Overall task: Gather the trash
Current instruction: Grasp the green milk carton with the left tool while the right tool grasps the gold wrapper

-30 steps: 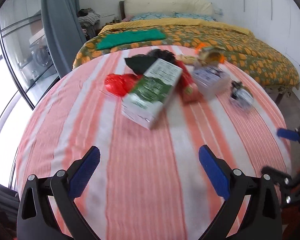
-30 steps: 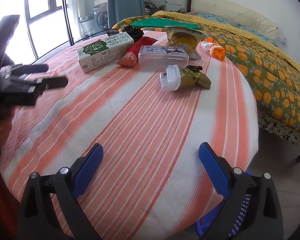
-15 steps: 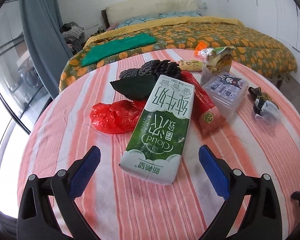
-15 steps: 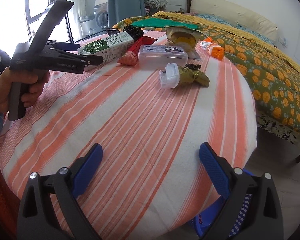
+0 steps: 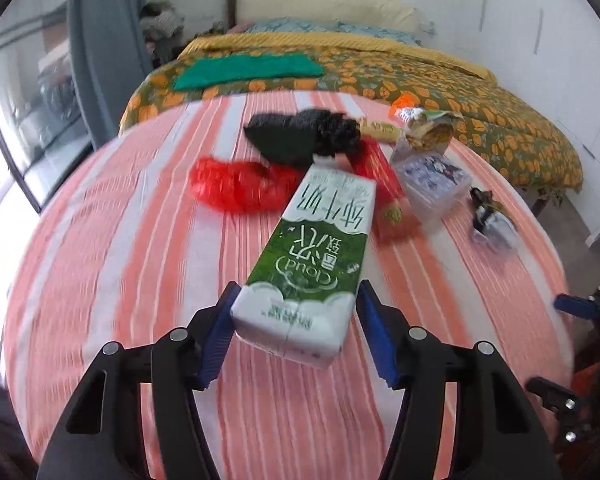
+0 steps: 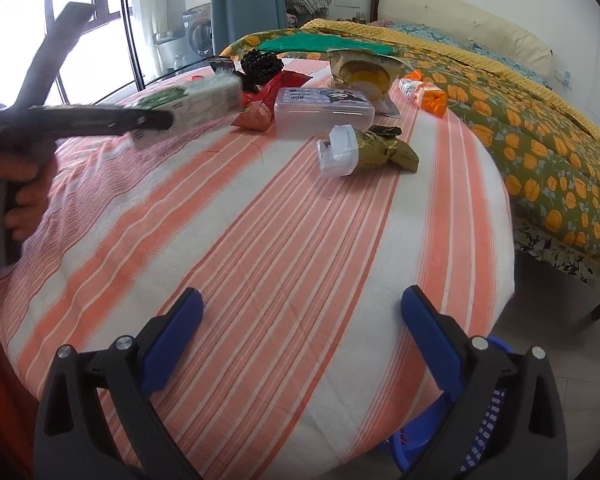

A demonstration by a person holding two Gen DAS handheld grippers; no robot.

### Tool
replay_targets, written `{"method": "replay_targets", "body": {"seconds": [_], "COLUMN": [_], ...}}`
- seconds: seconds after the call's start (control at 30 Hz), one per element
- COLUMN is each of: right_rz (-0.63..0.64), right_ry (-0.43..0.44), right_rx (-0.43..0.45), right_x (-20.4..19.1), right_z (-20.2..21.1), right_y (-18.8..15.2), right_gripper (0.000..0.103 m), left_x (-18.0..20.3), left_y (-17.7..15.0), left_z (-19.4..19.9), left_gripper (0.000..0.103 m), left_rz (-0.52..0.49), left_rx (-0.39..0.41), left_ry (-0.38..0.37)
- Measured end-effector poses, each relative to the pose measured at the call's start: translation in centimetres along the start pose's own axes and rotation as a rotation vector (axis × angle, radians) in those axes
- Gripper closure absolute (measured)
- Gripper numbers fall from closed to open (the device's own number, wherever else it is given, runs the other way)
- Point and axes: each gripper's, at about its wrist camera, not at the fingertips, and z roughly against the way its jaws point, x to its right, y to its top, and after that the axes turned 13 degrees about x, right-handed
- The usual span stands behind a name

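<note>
A green and white milk carton [image 5: 320, 240] lies lengthways on the round table's striped cloth [image 5: 120, 280]. Its near end sits between the blue pads of my left gripper [image 5: 296, 332]. The jaws are closing and both pads touch the carton's sides. The right wrist view shows the same carton [image 6: 204, 96] at far left, with a hand around the left gripper's handle. My right gripper [image 6: 300, 340] hangs open over the near edge of the table, with nothing between its fingers.
Behind the carton lie a red plastic bag [image 5: 236, 188], a black bag [image 5: 300, 136], a red wrapper [image 5: 380, 176] and a clear lidded box [image 5: 432, 184]. A gold wrapper [image 6: 384, 154] and a bread bag [image 6: 364, 72] lie further right. A blue basket [image 6: 480, 420] stands on the floor below the table edge. A bed [image 6: 540, 128] stands behind.
The left gripper has moved forward to the milk carton and its jaws have narrowed from wide open onto the carton's near end. The right gripper has not moved.
</note>
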Motion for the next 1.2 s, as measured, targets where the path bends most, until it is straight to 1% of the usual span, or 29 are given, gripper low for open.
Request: {"method": "replay_targets", "body": {"seconds": [0.03,0.1,0.17,0.2,0.27,0.33,0.43,0.5,0.57,0.63,0.7,0.8,0.83,0.9,0.93,0.97,1.07,1.13,1.2], "right_rz": [0.0,-0.004,-0.02,-0.039,-0.097,-0.199,-0.331,-0.421,-0.467,-0.498,-0.501,-0.502,-0.499,-0.462,-0.438,-0.421,-0.354,-0.256,-0.19], "right_ry": [0.001,0.005,0.012,0.011,0.003,-0.016,-0.04,-0.06,-0.088,-0.122,-0.172,-0.22,-0.228,-0.26,-0.255,-0.232,-0.143,-0.081,-0.045], "right_rx": [-0.002,-0.008,-0.017,-0.024,-0.035,-0.047,-0.06,-0.065,-0.066,-0.069,-0.08,-0.109,-0.11,-0.1,-0.09,-0.087,-0.075,-0.071,-0.078], "right_x": [0.0,0.1,0.3,0.7,1.6,3.2,4.8,5.8,6.3,6.5,6.5,6.4,6.4,6.4,6.4,6.4,6.1,5.3,4.5], "right_z": [0.0,-0.1,-0.1,-0.2,-0.5,-1.1,-2.3,-3.8,-5.1,-6.4,-7.8,-9.2,-9.3,-9.0,-8.7,-8.5,-7.2,-5.8,-4.8], "right_y": [0.0,0.1,0.2,0.4,1.0,2.2,4.0,5.6,6.9,8.0,8.8,8.8,8.7,8.4,8.2,8.0,7.2,6.4,5.6], "right_gripper": [0.006,0.006,0.006,0.007,0.007,0.007,0.007,0.012,0.016,0.017,0.017,0.017,0.021,0.044,0.048,0.058,0.059,0.059,0.059], "left_x": [0.2,0.5,1.3,1.5,2.3,2.7,2.8,2.9,3.0,2.9,2.6,2.6,2.6,2.6,2.6,2.6,2.6,2.6,2.6], "left_y": [-0.7,-1.9,-3.3,-3.8,-4.6,-4.9,-4.9,-5.0,-5.1,-5.1,-5.1,-5.1,-5.1,-5.1,-5.1,-5.1,-5.1,-5.1,-5.1], "left_z": [0.7,1.9,2.8,3.0,3.0,2.9,2.7,2.4,2.3,2.3,2.3,2.2,2.2,2.2,2.1,2.1,2.2,2.1,2.1], "left_gripper": [0.048,0.048,0.047,0.045,0.035,0.03,0.019,0.016,0.013,0.011,0.01,0.008,0.008,0.007,0.007,0.007,0.007,0.006,0.006], "left_rz": [0.022,0.04,0.026,0.017,-0.022,-0.053,-0.048,-0.049,-0.062,-0.057,-0.042,-0.04,-0.042,-0.043,-0.043,-0.043,-0.043,-0.044,-0.044], "left_rx": [-0.02,-0.042,-0.055,-0.061,-0.068,-0.063,-0.056,-0.058,-0.056,-0.056,-0.059,-0.06,-0.06,-0.061,-0.061,-0.062,-0.061,-0.061,-0.061], "left_ry": [-0.009,-0.02,-0.035,-0.042,-0.043,-0.024,-0.02,-0.009,0.003,0.006,0.005,0.009,0.011,0.013,0.013,0.013,0.014,0.015,0.015]}}
